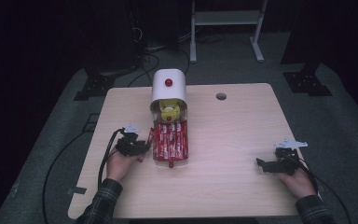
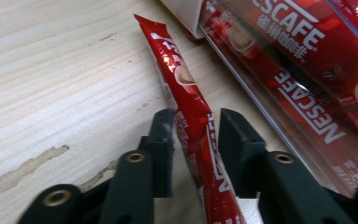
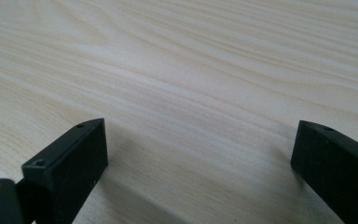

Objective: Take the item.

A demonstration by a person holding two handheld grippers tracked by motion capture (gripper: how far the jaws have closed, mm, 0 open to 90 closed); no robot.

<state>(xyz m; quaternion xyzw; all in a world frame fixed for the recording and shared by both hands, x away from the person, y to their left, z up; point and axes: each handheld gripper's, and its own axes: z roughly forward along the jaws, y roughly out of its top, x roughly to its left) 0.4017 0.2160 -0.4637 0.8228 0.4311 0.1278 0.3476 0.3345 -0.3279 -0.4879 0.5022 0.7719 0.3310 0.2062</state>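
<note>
Red coffee stick (image 2: 193, 109) (Nescafé) lies flat on table, beside its box.

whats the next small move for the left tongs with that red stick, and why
Probably draw the left tongs back off the red coffee stick. Their jaws stand a little apart with the stick lying loose between them, on the table beside the tray of sticks, so it looks released rather than gripped.

- We look down and forward from above the table (image 1: 223, 154), both forearms entering at the bottom.
- We ride the left gripper (image 2: 196, 140), very close to a red coffee stick (image 2: 193, 116) beside the white box (image 1: 168, 86) seen from above.
- We ride the right gripper (image 3: 198, 154), low over bare tabletop.
</note>
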